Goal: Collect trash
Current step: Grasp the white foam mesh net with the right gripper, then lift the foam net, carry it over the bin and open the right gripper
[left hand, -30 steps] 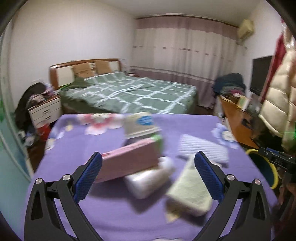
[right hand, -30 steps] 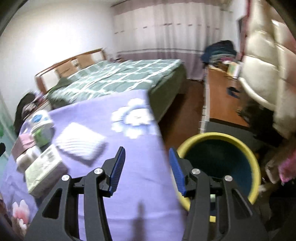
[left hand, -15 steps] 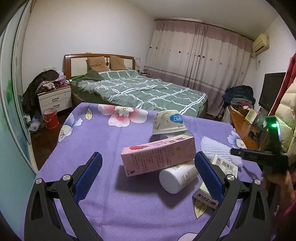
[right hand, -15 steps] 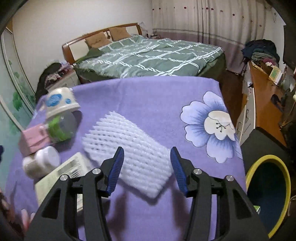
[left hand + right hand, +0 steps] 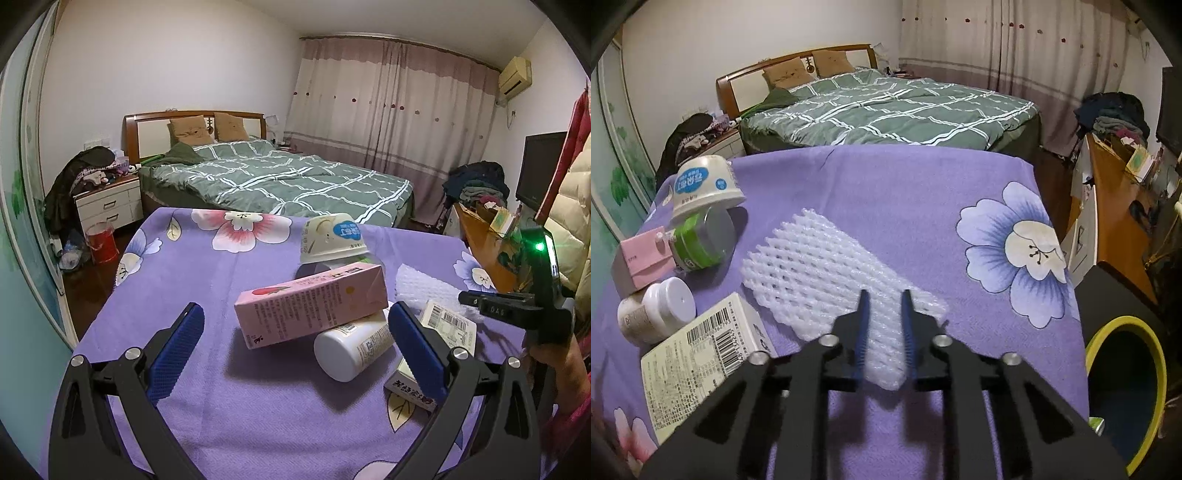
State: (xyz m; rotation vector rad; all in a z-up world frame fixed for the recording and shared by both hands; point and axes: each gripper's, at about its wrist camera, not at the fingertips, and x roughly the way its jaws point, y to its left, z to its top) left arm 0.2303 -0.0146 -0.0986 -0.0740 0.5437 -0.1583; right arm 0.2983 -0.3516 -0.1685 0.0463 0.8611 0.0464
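The right gripper [image 5: 884,321], low in the frame's centre, pinches the near end of the white foam net [image 5: 827,273] lying on the purple worktop [image 5: 905,192]. The left gripper [image 5: 295,341] is spread wide around a pink carton [image 5: 310,308] resting on a white bottle [image 5: 354,345]. An upturned cup [image 5: 332,238] sits behind them. A yellow-rimmed bin [image 5: 1126,391] stands at lower right.
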